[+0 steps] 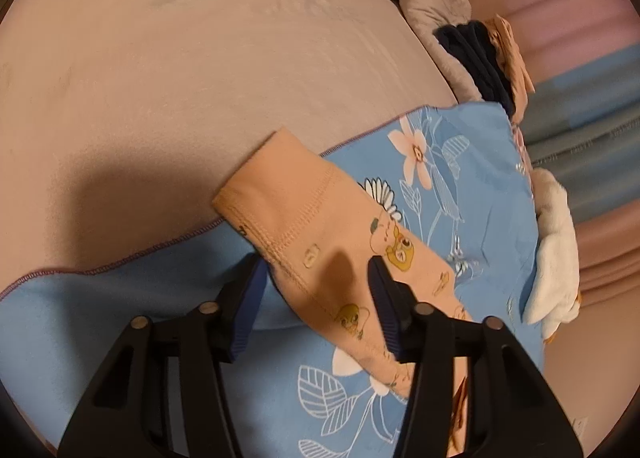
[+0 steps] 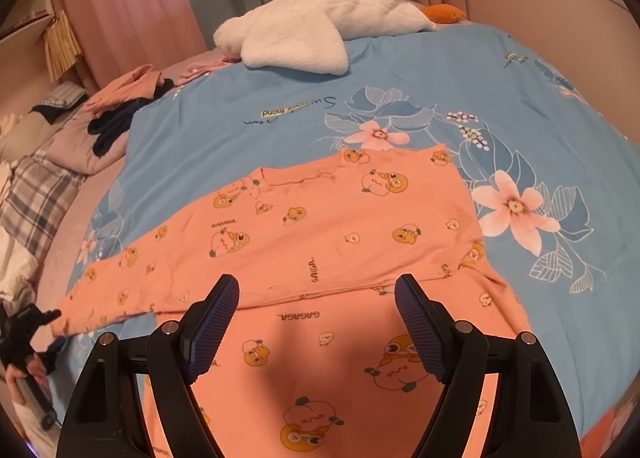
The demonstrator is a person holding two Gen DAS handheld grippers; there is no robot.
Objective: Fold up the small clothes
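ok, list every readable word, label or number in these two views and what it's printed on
"GAGAGA": peach cartoon-print pyjama top, near its fold.
"GAIGA", as it seems to read: same top.
"GAGAGA", small and less sure: left of the top.
"Summer frond", approximate: black script on the blue floral bedsheet, partly on a pale label.
Small script at the sheet's far right: too blurred to read.
Left wrist view: dark mark on the sleeve cuff, unreadable.

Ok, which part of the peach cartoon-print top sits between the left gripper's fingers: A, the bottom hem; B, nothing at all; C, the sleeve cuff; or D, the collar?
C: in the left wrist view the left gripper straddles the sleeve of the peach top, whose stitched cuff end points away across the blue floral sheet.
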